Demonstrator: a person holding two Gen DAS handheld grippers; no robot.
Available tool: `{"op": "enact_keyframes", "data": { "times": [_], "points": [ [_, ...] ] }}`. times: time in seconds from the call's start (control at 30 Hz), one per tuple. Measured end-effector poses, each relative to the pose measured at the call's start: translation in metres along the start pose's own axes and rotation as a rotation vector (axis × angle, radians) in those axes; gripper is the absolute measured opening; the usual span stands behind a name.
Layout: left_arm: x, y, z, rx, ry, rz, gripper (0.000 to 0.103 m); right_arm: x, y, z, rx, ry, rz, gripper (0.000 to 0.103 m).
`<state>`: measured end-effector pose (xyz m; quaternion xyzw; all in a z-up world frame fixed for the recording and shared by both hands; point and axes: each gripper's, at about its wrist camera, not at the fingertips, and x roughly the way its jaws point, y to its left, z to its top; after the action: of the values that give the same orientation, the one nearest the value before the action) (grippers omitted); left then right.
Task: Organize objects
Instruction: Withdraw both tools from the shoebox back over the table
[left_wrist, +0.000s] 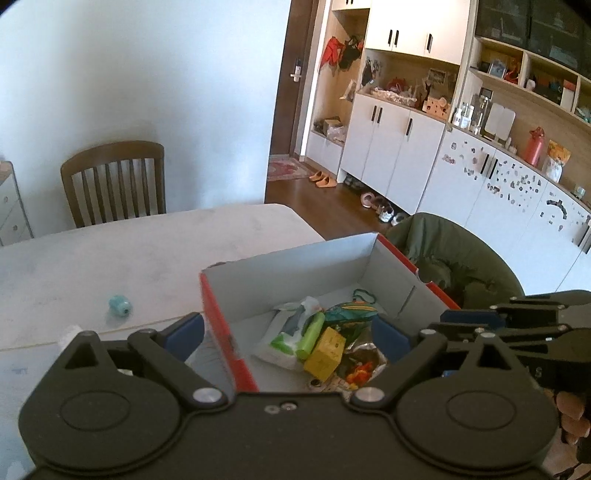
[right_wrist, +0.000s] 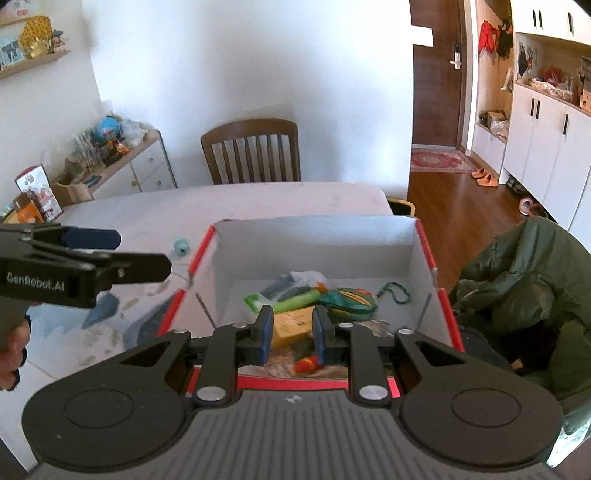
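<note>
Presently the red-edged box (right_wrist: 424, 236) holds the gathered items, yellow block (right_wrist: 291, 326) among them; a teal spool (left_wrist: 120, 305) lies out on the table (left_wrist: 129, 251). Left gripper (left_wrist: 288, 332) is spread wide, empty. Right gripper (right_wrist: 293, 332) hangs over the box, part-open, gripping nothing, likely having released

A box (right_wrist: 314, 251) sits on the desk (left_wrist: 129, 251) at its near right corner. Inside it, a pack of wipes (left_wrist: 284, 341) lies to the left, a tube (left_wrist: 312, 334) leans against it, a block (left_wrist: 325, 352) lies just before the tube, and a pouch (left_wrist: 351, 312) lies to the right, its cord (right_wrist: 397, 291) trailing further right. A spool (left_wrist: 120, 305) lies on the desk left of the box, apart from it. A chair (right_wrist: 253, 151) stands behind the desk against the wall. A jacket (right_wrist: 517, 288) hangs over a seat right of the box. Cabinets (left_wrist: 399, 155) line the right wall.
</note>
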<state>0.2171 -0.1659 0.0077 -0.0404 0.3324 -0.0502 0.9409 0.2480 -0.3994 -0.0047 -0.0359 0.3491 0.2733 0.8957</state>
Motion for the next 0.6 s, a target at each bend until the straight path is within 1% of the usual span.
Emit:
{"op": "enact_keyframes", "data": {
  "times": [0.13,0.23,0.27,0.3,0.43,0.5,0.57,0.6],
  "points": [
    [-0.016,0.013,-0.003,0.004,-0.011,0.003,0.099,-0.002,0.018,0.004,0.004,-0.015,0.009,0.022],
    [-0.025,0.026,-0.005,0.008,-0.022,0.009,0.099,-0.001,0.034,0.008,0.006,-0.023,0.007,0.041],
    [-0.028,0.031,-0.006,0.008,-0.025,0.01,0.1,0.0,0.039,0.01,0.004,-0.023,0.002,0.052],
    [-0.03,0.036,-0.006,0.006,-0.028,0.011,0.1,0.001,0.045,0.012,0.007,-0.028,0.0,0.055],
    [-0.039,0.056,-0.007,0.007,-0.038,0.016,0.101,0.009,0.064,0.019,0.011,-0.023,0.008,0.056],
    [-0.043,0.067,-0.007,0.006,-0.044,0.02,0.102,0.015,0.074,0.023,0.016,-0.017,0.015,0.06],
    [-0.045,0.078,-0.008,0.005,-0.047,0.025,0.102,0.021,0.084,0.026,0.018,-0.012,0.022,0.067],
    [-0.046,0.084,-0.008,0.004,-0.048,0.028,0.102,0.024,0.09,0.028,0.017,-0.012,0.025,0.069]
  ]
}}
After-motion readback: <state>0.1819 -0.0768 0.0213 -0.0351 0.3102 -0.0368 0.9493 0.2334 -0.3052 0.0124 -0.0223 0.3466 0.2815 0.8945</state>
